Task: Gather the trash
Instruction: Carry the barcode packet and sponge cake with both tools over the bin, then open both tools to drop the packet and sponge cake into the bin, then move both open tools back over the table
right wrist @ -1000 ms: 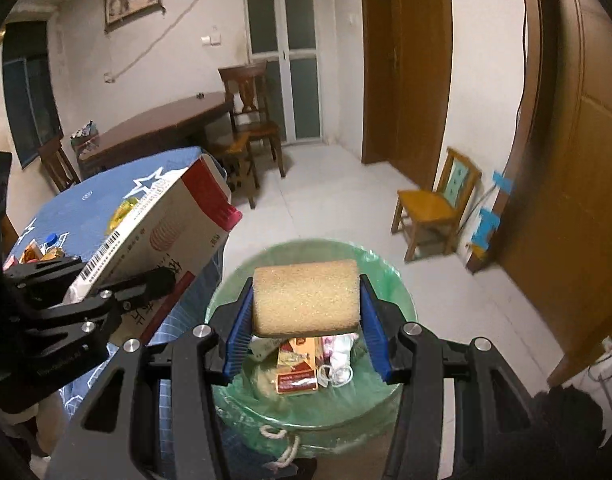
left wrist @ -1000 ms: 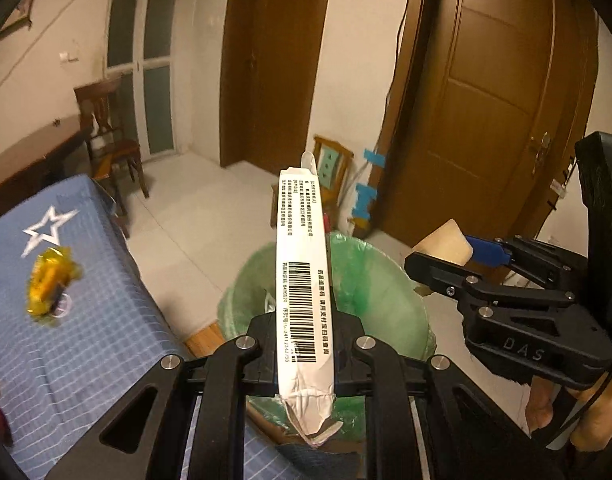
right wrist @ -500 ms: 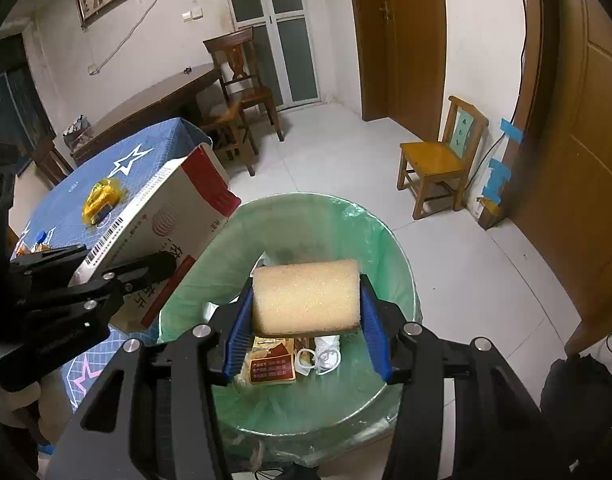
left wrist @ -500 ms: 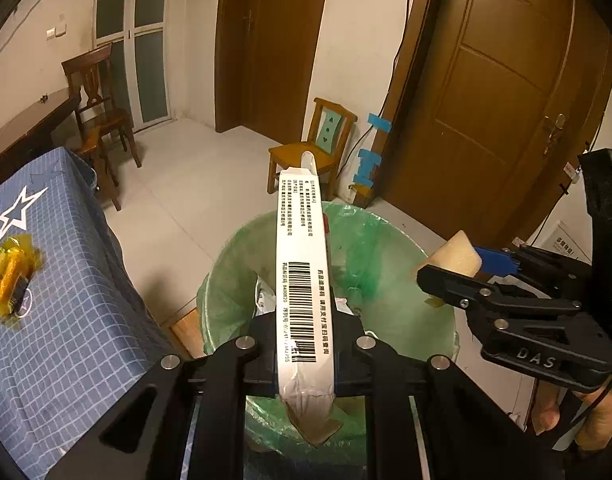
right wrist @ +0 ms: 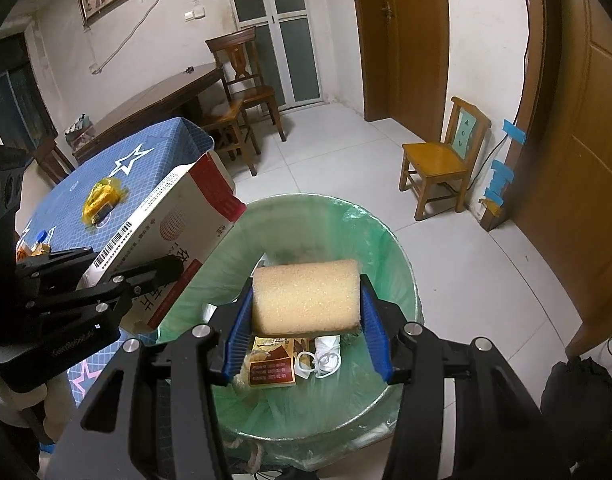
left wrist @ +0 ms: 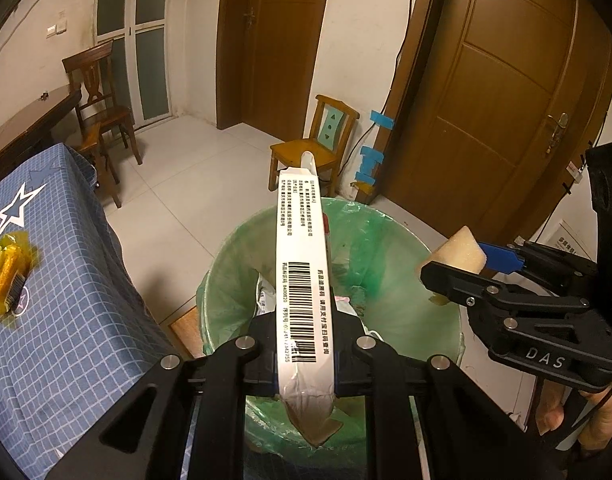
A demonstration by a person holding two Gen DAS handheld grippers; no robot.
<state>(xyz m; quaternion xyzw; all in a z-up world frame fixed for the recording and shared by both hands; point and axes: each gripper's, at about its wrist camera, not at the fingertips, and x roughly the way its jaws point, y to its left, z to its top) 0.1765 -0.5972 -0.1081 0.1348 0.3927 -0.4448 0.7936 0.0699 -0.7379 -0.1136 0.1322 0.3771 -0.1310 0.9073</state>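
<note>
Two tongs clamp trash: left tongs box, right tongs sponge

**Paper, foam, plastic film and matt black plastic**

The flattened carton is smooth printed cardboard with a torn, fibrous end. The sponge looks coarse, porous foam. The bin liner is thin, glossy, crinkled green plastic. The left gripper is matt black plastic with bright metal screws. The tablecloth is woven checked cloth.

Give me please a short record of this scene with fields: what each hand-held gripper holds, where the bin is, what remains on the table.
left hand-held gripper: shut on flattened carton
right hand-held gripper: shut on sponge
bin: green-lined, below both grippers, some trash inside
table: blue cloth, yellow wrapper lies on it
</note>
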